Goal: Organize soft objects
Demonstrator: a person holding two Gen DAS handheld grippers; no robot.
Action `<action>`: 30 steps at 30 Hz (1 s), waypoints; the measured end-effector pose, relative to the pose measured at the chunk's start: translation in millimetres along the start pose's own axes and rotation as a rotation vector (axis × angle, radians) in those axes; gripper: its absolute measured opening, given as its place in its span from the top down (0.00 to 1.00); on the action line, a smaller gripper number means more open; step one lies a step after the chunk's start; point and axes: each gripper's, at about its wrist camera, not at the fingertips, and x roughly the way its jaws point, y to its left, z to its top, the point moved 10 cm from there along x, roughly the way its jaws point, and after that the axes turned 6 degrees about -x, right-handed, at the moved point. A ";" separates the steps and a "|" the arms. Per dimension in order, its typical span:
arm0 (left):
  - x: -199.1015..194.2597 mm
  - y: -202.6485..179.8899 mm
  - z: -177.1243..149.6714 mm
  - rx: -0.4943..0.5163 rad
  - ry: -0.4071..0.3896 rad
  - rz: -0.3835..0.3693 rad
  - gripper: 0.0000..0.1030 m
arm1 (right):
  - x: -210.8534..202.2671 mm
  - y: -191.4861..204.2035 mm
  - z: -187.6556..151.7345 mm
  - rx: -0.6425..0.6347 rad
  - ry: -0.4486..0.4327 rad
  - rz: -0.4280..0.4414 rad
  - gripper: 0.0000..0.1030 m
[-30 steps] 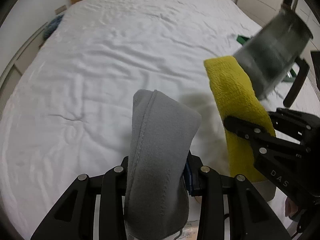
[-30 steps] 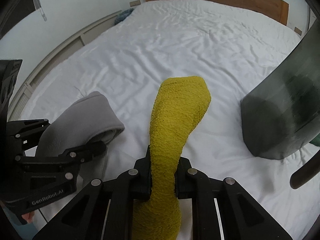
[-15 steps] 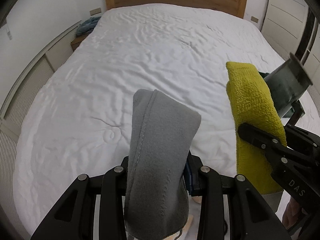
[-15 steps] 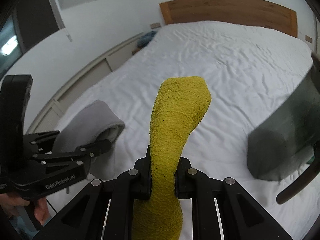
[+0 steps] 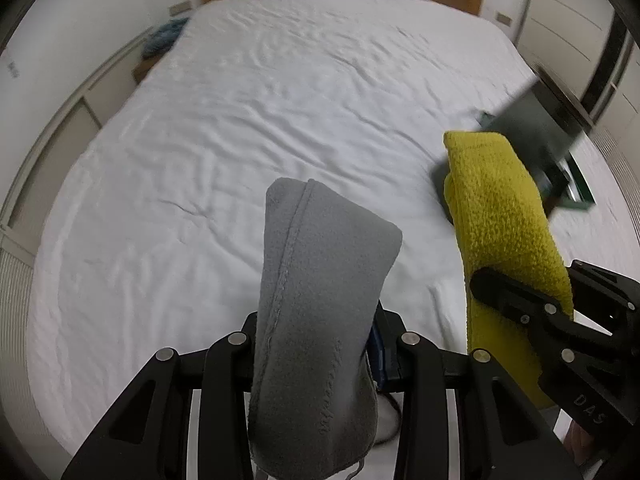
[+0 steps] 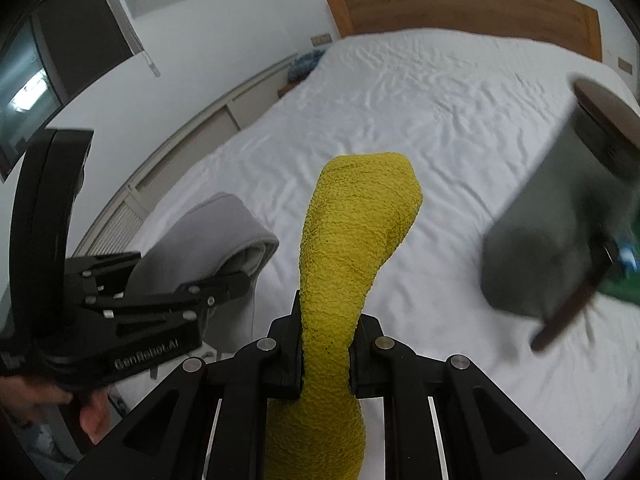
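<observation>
Above the foot of a wide bed (image 5: 280,128) with a rumpled white sheet, both grippers are held up side by side, each carrying a folded cloth. The left gripper (image 5: 316,344) has its jaws clamped on a folded grey fleece cloth (image 5: 320,272) — the bundle stands up out of the fingers and its lower end hangs below them. Just to its right, the right gripper (image 6: 324,356) is closed tight on a folded yellow terry cloth (image 6: 352,240), pinched narrow at the pads and flaring wider above. The two cloths sit near each other without touching, both clear of the sheet.

Further right on the bed, a dark grey basket (image 6: 560,232) with a dark handle appears tilted and blurred, with something green (image 5: 580,196) lying beside it. A wooden headboard (image 6: 460,8) closes the far end of the bed, and a small blue bundle (image 5: 164,36) rests on a low stand by the wall at the left. A person's hand (image 6: 60,400) shows at the lower left edge of the right wrist view — it grips the handle of the left gripper.
</observation>
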 end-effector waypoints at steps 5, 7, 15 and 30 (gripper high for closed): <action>-2.1 -51.6 -31.2 0.054 0.077 -0.064 0.70 | -33.5 -31.6 -48.5 0.045 0.078 -0.028 0.86; -0.2 -79.0 -46.9 0.086 0.118 -0.098 0.70 | -48.6 -45.9 -68.1 0.075 0.106 -0.043 0.86; 7.3 -187.7 -82.5 0.185 0.205 -0.240 0.70 | -119.3 -117.7 -137.4 0.198 0.198 -0.162 0.86; 26.3 -375.2 19.3 0.192 0.044 -0.442 0.70 | -199.8 -298.7 -98.2 0.172 0.109 -0.425 0.86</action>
